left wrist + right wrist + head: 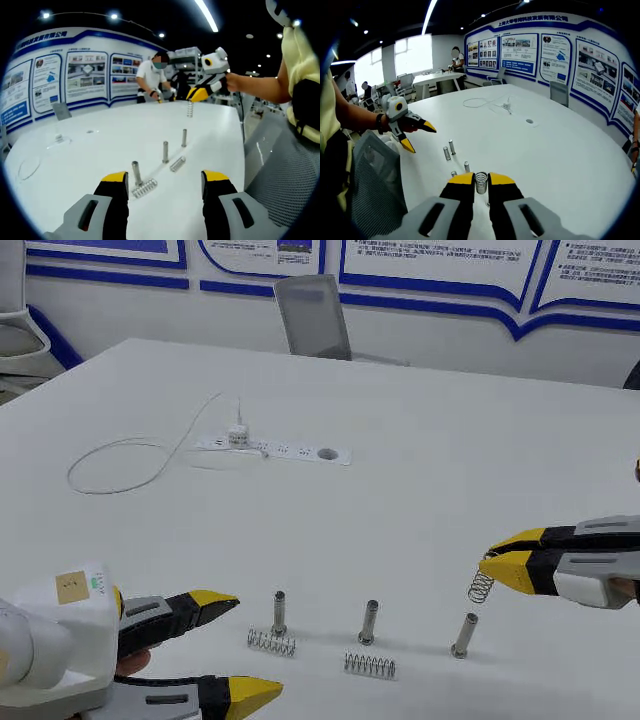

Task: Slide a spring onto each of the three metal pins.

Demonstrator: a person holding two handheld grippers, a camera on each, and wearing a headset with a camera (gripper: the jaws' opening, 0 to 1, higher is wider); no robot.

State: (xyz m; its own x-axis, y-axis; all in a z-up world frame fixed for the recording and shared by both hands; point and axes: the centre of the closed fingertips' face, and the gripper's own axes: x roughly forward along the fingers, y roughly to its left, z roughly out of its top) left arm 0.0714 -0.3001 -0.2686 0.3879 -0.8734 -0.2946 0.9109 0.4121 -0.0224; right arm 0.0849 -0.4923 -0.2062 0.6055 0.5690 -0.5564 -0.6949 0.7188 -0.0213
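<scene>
White tabletop [420, 440] is spread beneath both claws. Low over it, the left gripper [258, 643] is held with its jaws set wide apart. Just ahead of its yellow tips the nearest pin [279, 612] is seen upright, with a loose spring [271, 642] laid flat just beside its base. Across from it, the right gripper [485, 561] is closed narrowly on a third spring [481, 586], which is hung from the tips just above the farthest pin [465, 634], apart from it. Between the two claws the middle pin [369, 622] is stood upright, and a second loose spring [370, 665] is laid flat near its foot.
</scene>
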